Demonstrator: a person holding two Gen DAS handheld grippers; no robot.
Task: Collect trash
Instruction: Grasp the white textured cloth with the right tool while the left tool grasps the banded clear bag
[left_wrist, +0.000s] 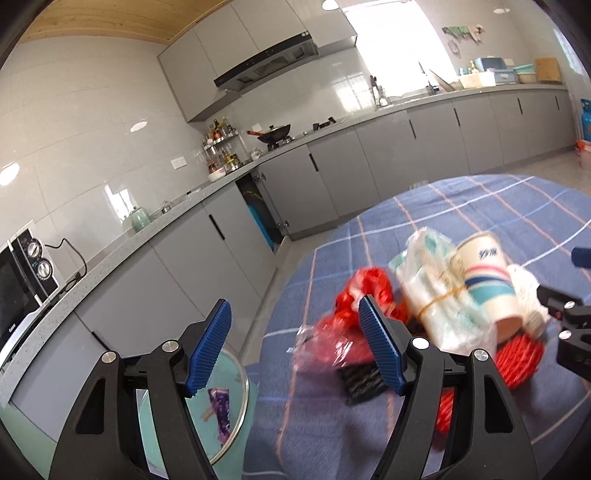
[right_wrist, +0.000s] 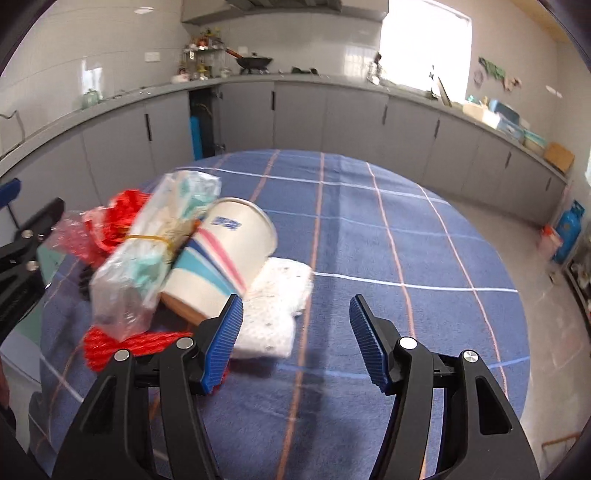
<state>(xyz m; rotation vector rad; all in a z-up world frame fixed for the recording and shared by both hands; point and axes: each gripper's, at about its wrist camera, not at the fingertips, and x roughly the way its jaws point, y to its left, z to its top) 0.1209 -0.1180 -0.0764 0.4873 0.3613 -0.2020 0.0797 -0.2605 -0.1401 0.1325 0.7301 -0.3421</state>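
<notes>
A pile of trash lies on the blue plaid tablecloth (right_wrist: 369, 240): a striped paper cup (right_wrist: 225, 254) on its side, a clear bag of wrappers (right_wrist: 155, 243) tied with a rubber band, crumpled white tissue (right_wrist: 273, 306), red netting (right_wrist: 122, 221) and red rope (right_wrist: 122, 341). The pile also shows in the left wrist view, with the cup (left_wrist: 487, 277) and the red plastic (left_wrist: 347, 321). My left gripper (left_wrist: 295, 347) is open and empty at the table's left edge, next to the red plastic. My right gripper (right_wrist: 295, 339) is open and empty, its left finger just by the tissue.
A teal trash bin (left_wrist: 221, 398) with a purple wrapper inside stands on the floor below the table's left edge. Grey kitchen cabinets (left_wrist: 332, 177) and a counter run behind. A blue gas cylinder (right_wrist: 570, 232) stands at the far right.
</notes>
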